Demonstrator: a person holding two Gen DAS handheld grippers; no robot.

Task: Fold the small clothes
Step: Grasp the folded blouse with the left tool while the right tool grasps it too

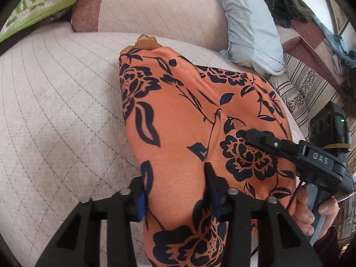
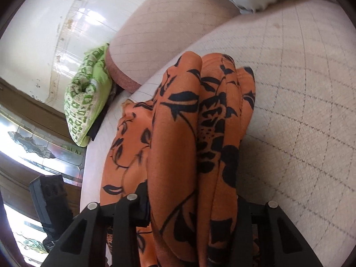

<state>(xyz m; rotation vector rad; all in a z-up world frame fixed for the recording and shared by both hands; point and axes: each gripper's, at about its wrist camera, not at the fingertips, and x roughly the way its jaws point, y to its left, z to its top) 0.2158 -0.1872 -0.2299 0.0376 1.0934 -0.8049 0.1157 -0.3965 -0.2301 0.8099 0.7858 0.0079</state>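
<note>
An orange garment with a black flower print [image 1: 178, 115] lies on a pale quilted sofa seat [image 1: 55, 111], its mustard ribbed hem [image 1: 145, 42] at the far end. My left gripper [image 1: 176, 193] is shut on a bulging fold at the garment's near edge, a blue pad [image 1: 141, 204] showing on the left finger. In the right wrist view the garment [image 2: 178, 155] is bunched in long folds between the fingers of my right gripper [image 2: 193, 209], which is shut on it. In the left wrist view the right gripper's finger [image 1: 258, 136] rests on the cloth's right side, a hand [image 1: 311, 211] on its handle.
A green patterned cushion [image 2: 89, 98] lies at the seat's end by the sofa backrest [image 2: 160, 29]. A light blue pillow [image 1: 249, 22] and a dark furry item [image 1: 284, 6] sit at the far right. A striped cover [image 1: 300, 89] lies beyond the seat's right edge.
</note>
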